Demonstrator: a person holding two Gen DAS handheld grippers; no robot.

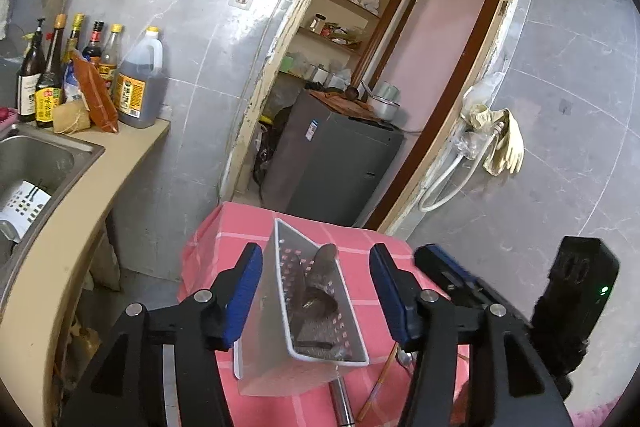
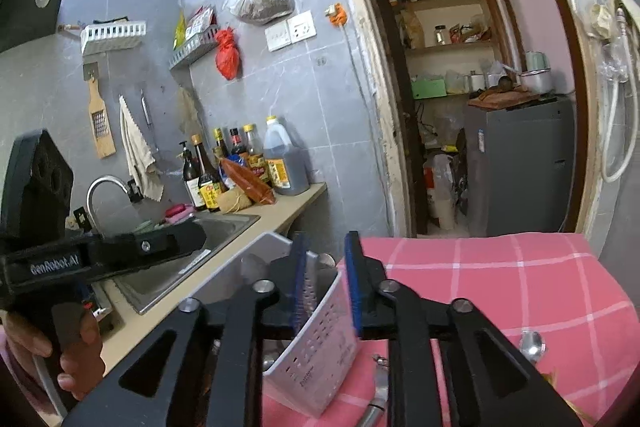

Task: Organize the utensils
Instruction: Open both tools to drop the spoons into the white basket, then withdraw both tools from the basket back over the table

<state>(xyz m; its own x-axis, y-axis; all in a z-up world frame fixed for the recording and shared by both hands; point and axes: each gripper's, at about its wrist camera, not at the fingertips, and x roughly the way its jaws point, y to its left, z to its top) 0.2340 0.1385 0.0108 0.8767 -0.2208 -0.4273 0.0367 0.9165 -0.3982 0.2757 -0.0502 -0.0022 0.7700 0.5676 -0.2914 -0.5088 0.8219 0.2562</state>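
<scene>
A white perforated utensil basket (image 1: 276,307) stands on a table under a pink checked cloth (image 1: 208,251). A dark ladle (image 1: 320,279) lies inside it. My left gripper (image 1: 316,291) is open around the basket, with a gap at each blue pad. In the right wrist view my right gripper (image 2: 326,283) straddles the near wall of the basket (image 2: 320,359), one pad inside and one outside, and is slightly open. A steel spoon (image 2: 532,345), a steel handle (image 1: 342,403) and a wooden chopstick (image 1: 380,383) lie on the cloth beside the basket.
To the left, a beige counter (image 1: 60,259) holds a steel sink (image 1: 36,155) and sauce bottles (image 1: 80,67). A faucet (image 2: 104,187) rises over the sink. Behind the table a doorway shows a grey fridge (image 1: 332,167). A hand (image 2: 72,367) holds the left gripper's handle.
</scene>
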